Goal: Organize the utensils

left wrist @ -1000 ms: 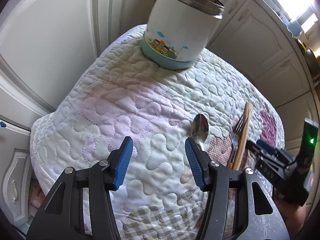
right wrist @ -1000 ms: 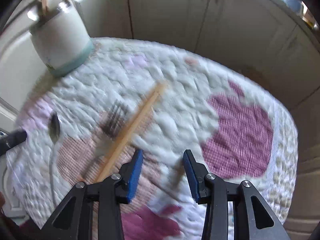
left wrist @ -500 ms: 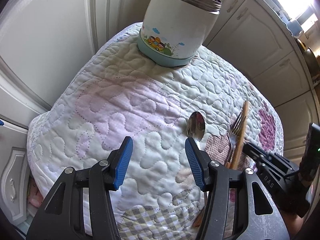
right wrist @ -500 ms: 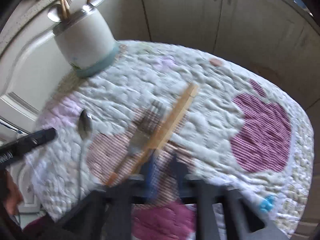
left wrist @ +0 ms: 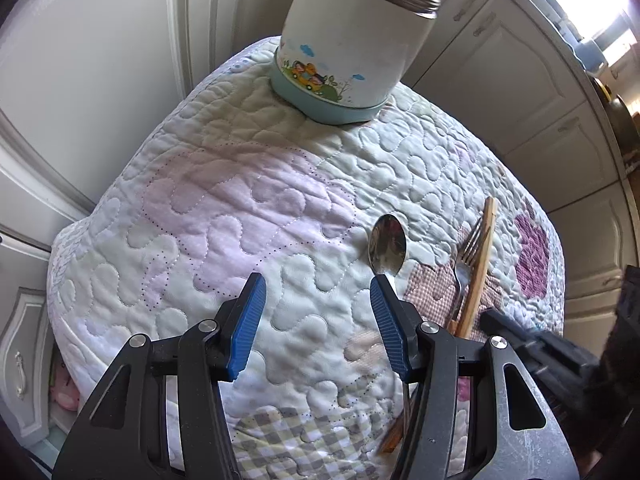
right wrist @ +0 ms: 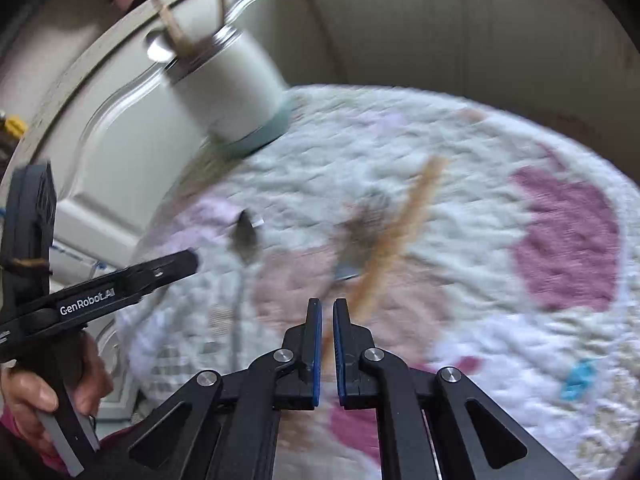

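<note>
A white holder jar (left wrist: 352,52) (right wrist: 236,92) with utensils in it stands at the far edge of the quilted table (left wrist: 240,200). A steel spoon (left wrist: 387,244) (right wrist: 245,236), a fork (left wrist: 466,252) (right wrist: 360,240) and wooden chopsticks (left wrist: 476,272) (right wrist: 404,224) lie on the quilt. My left gripper (left wrist: 316,280) (right wrist: 188,260) hovers open over bare quilt, the spoon bowl just beyond its right finger. My right gripper (right wrist: 327,304) (left wrist: 486,316) is closed narrowly on the near part of the chopsticks, its jaws easing open a hair. The right wrist view is blurred.
Cream cabinet doors (left wrist: 100,60) (right wrist: 440,20) ring the table closely at the back and sides. The quilt drops off at its left edge (left wrist: 60,280). A person's hand (right wrist: 40,392) holds the left gripper's handle at the lower left of the right wrist view.
My right gripper went from open to closed around the chopsticks and tilted up, so the jar sits nearer the middle of its view. The left gripper kept still and open.
</note>
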The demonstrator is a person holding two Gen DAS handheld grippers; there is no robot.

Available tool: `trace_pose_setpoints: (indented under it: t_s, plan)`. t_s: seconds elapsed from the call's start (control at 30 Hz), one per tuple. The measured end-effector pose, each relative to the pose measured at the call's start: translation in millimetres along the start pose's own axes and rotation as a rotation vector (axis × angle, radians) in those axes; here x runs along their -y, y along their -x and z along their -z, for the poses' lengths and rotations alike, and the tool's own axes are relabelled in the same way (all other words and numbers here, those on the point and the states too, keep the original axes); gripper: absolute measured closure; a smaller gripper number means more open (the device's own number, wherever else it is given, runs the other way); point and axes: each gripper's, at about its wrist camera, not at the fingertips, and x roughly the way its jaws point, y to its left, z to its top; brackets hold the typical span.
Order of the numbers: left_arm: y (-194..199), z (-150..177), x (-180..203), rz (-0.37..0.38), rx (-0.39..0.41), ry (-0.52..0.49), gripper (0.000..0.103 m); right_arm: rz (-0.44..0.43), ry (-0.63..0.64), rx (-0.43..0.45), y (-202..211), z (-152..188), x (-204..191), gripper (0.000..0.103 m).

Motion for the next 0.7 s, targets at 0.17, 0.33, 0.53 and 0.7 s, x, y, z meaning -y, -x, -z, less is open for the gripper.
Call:
trace_pose_setpoints:
  t_s: [0.17, 0.33, 0.53, 0.7]
  plan:
    - [5.2, -5.7, -6.7, -0.002, 0.017, 0.025, 0.049, 0.328, 0.113, -0.022, 3.3, 9.6, 7.3, 0.095]
    - [2.2, -8.4, -8.7, 0.010, 0.016, 0.040, 0.049, 0.269, -0.042, -0.019, 34.3, 21.7, 61.5, 0.095]
    - [-2.2, -6.2, -3.1, 0.021, -0.001, 0.038, 0.049, -0.044, -0.043, 0.031, 43.3, 13.4, 22.7, 0.092]
    - [2.0, -3.4, -7.8, 0.002, 0.010, 0.037, 0.049, -0.248, -0.146, -0.011, 18.8, 8.3, 1.2, 0.092]
